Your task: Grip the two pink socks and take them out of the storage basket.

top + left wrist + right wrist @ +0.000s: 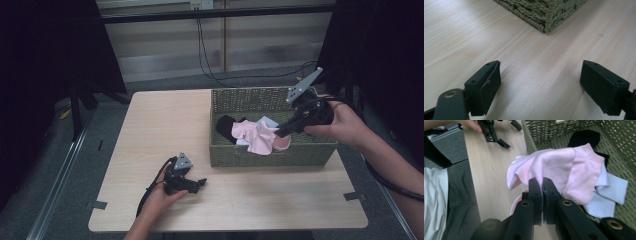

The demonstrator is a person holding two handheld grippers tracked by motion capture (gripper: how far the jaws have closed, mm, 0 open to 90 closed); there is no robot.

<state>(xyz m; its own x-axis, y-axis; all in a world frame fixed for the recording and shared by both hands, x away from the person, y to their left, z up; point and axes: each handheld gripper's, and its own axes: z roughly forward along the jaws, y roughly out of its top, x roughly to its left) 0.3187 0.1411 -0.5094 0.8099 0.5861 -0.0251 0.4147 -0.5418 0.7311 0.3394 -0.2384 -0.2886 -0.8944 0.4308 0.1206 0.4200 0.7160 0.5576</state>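
A pale wooden table [165,130] stands on grey carpet, dark curtains on either side and black cables trailing down the far wall. On its right half sits a green woven basket [235,155] holding a pink sock [554,165], a black sock [584,137] and a light blue sock [611,187]. The right gripper [280,132] reaches over the basket's near wall, its jaws pressed together on the pink sock and lifting it. The left gripper [201,182] rests on the table near the basket's front corner, jaws spread on nothing. Much of the black sock lies hidden beneath the pink one.
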